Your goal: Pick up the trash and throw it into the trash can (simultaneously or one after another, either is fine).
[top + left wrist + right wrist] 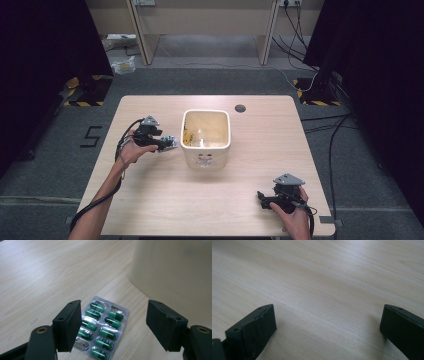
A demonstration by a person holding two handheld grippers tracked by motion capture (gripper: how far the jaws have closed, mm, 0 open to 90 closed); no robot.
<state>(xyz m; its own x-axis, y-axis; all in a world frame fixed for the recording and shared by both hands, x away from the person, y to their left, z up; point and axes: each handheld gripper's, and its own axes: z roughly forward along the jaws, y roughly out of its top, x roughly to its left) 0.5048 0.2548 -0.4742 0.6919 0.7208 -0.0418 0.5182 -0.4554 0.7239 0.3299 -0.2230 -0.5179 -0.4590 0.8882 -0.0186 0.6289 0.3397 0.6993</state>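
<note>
1. The left gripper (167, 143), held in the person's left hand (131, 150), sits at the left of the pale wooden table (150, 200), its tips close to the tub.
2. Its jaws stand spread, pinching nothing. Between them in the left gripper view, the silver foil blister pack of green capsules (103, 328) lies flat on the wood.
3. Just right of the pack stands the cream square plastic tub (206, 137), open-topped, mid-table.
4. At the near right corner, the right gripper (262, 199) rests low in the right hand (296, 220), jaws spread wide over bare wood.
</note>
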